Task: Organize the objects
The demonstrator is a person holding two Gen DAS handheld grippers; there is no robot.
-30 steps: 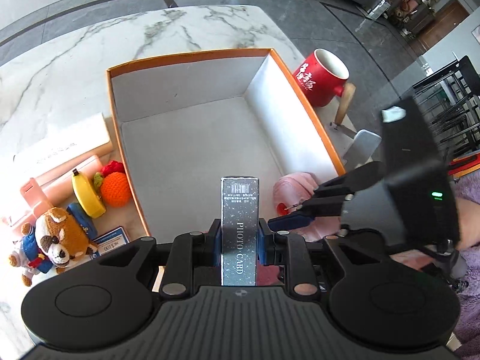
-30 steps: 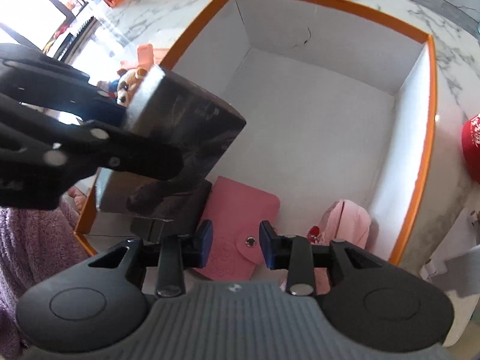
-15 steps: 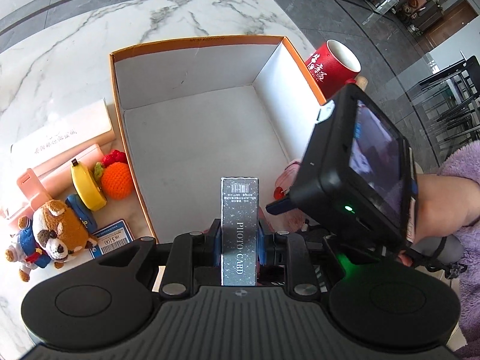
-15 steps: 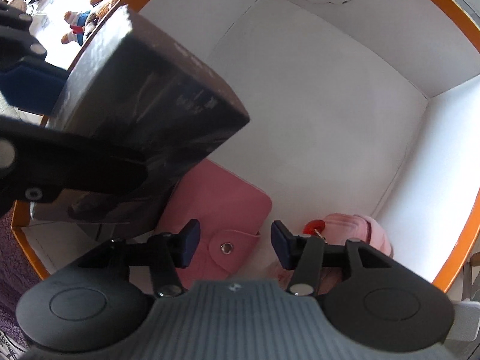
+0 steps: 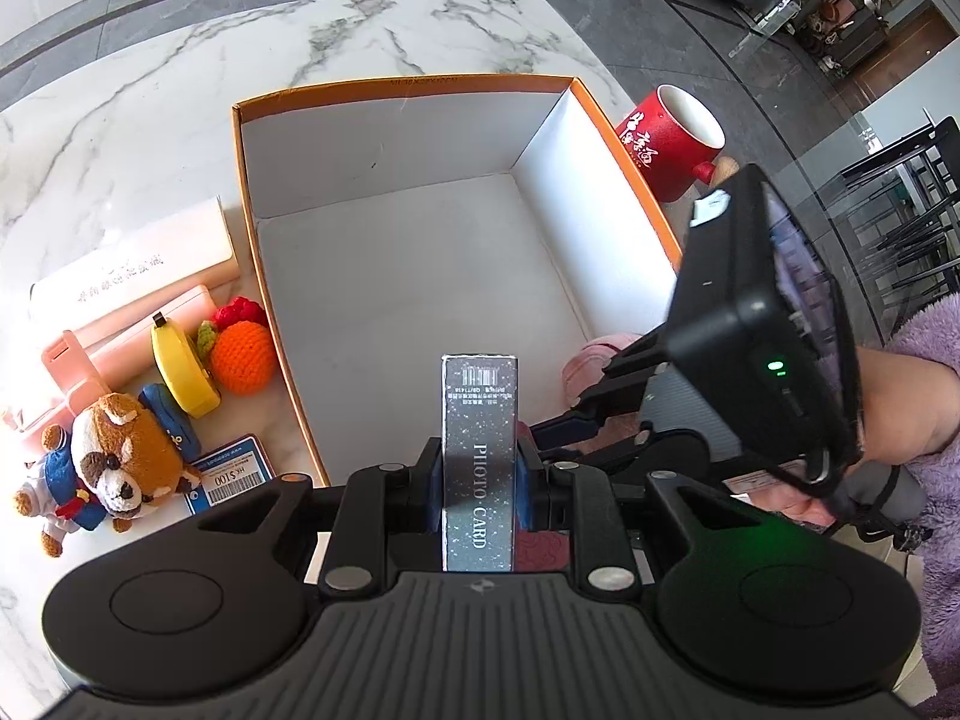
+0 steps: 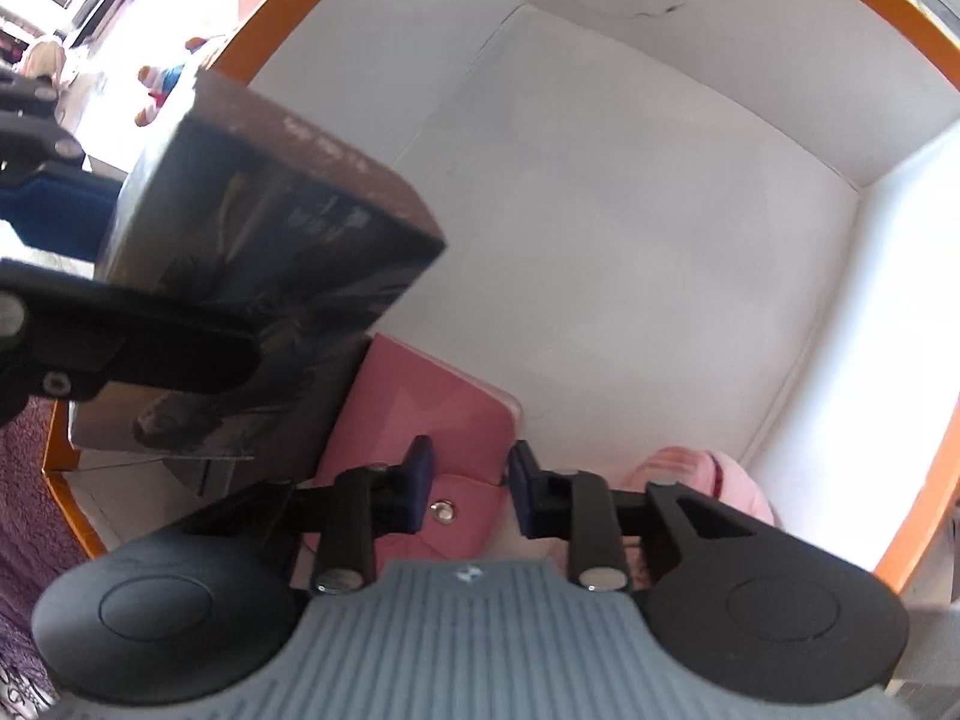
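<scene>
We see a dark, glittery card box printed "PHOTO CARD", long and slim, clamped between the blue pads of the left tongs. Its long axis runs straight out along the fingers, pointing steeply down toward the floor of the open orange-edged box on the marble table. Its barcode end is farthest from the tongs and hangs above the near part of the box floor.

In the right wrist view the same card box appears at the left, above a pink wallet that lies flat in the box's near corner. The right tongs hang over the wallet's snap flap, their jaws closing with the flap between them; the pads do not clearly press on it. A pink pouch lies just beside them to the right.

Outside the box, a red mug stands on one side and a plush bear, a knitted banana and a knitted orange lie on the other.
</scene>
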